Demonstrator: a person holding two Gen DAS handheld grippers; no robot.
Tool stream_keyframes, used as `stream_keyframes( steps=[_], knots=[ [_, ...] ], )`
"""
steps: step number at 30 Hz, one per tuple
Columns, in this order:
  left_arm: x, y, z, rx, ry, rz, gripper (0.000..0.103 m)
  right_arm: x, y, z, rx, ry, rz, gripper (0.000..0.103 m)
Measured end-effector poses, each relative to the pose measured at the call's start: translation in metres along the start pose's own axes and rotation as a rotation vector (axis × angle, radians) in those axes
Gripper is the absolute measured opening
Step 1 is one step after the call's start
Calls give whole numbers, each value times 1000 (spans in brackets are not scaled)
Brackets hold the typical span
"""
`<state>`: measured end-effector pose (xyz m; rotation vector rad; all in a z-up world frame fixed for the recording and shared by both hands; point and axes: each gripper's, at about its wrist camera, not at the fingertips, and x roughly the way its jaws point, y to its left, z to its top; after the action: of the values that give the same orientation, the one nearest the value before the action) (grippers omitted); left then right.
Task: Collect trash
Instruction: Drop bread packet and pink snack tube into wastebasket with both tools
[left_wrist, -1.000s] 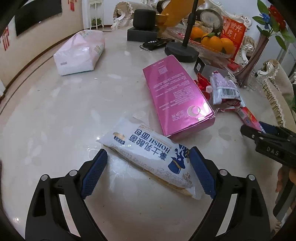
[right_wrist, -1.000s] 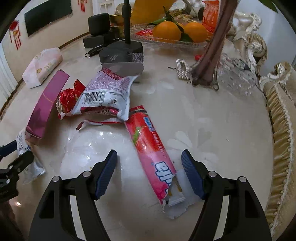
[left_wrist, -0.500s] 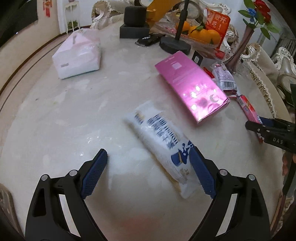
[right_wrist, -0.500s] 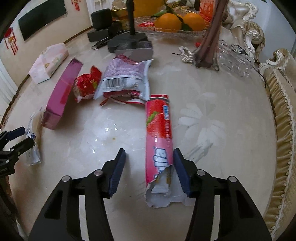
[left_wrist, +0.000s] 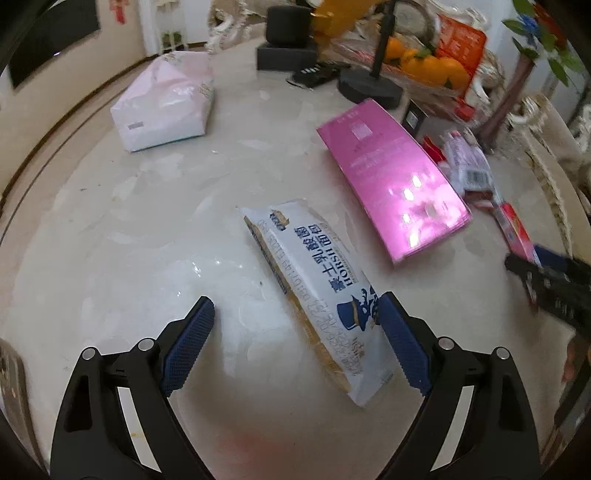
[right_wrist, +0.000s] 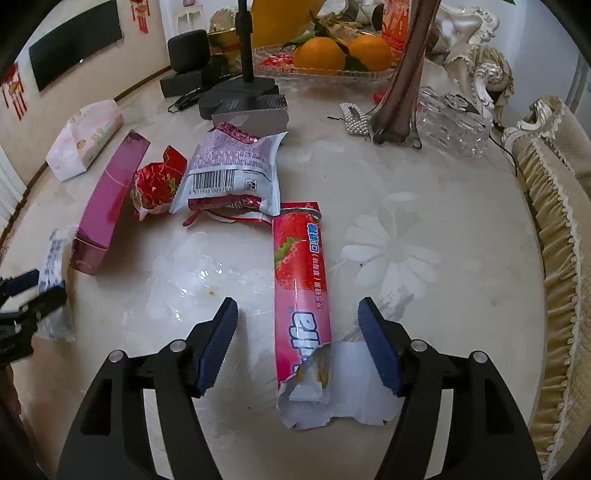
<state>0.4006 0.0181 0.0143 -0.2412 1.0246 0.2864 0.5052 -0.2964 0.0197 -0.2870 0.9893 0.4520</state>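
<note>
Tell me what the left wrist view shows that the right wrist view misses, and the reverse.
Only the left wrist view: the white bread wrapper's blue print, lying between the open left hand-held gripper's blue pads.
Only the right wrist view: the torn red strawberry candy wrapper between the right hand-held gripper's opening jaws, untouched, plus a clear glass dish.
Both: the glossy pink box, white tissue pack, oranges.

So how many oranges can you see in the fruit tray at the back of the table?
2. One orange sits on the left of the glass tray, the other orange just right of it beside the vase. More may be hidden behind them.
</note>
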Motion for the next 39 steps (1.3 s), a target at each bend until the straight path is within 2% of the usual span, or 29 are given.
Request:
stream_keyframes(
  steps=[3,5,6,7,9,11,13,18,22,26,29,33,36,39],
  knots=[
    [0,-1,1,22,-49,2,85,0,-2,-2,21,3,17,63],
    [-1,-1,-3,50,-78,-18,61,-1,-4,-3,34,-1,20,58],
    [-3,0,-4,64,-104,-40,41,-3,-4,-3,35,-7,19,41],
    [-3,2,-5,70,-106,-50,38,-4,-5,-3,41,-7,18,22],
    [-6,4,-5,86,-118,-84,34,-6,-5,-5,66,0,29,22],
    [-10,10,-7,103,-129,-108,33,-9,0,-9,69,-4,2,22],
    [-16,13,-10,117,-138,-113,32,-15,2,-12,105,-18,11,22],
    [-54,37,-20,154,-189,-169,32,-49,2,-23,234,-52,109,22],
    [-101,72,-46,189,-222,-284,32,-97,12,-48,278,-130,216,22],
    [-151,105,-98,257,-243,-364,32,-153,48,-107,254,-222,307,22],
    [-176,117,-150,333,-224,-418,32,-179,88,-174,240,-241,381,22],
    [-196,118,-221,439,-174,-484,32,-195,132,-250,243,-210,464,22],
    [-201,112,-268,497,-133,-510,32,-206,162,-304,246,-175,455,22],
    [-201,101,-306,571,-104,-515,32,-211,170,-336,286,-144,456,22]
  ],
)
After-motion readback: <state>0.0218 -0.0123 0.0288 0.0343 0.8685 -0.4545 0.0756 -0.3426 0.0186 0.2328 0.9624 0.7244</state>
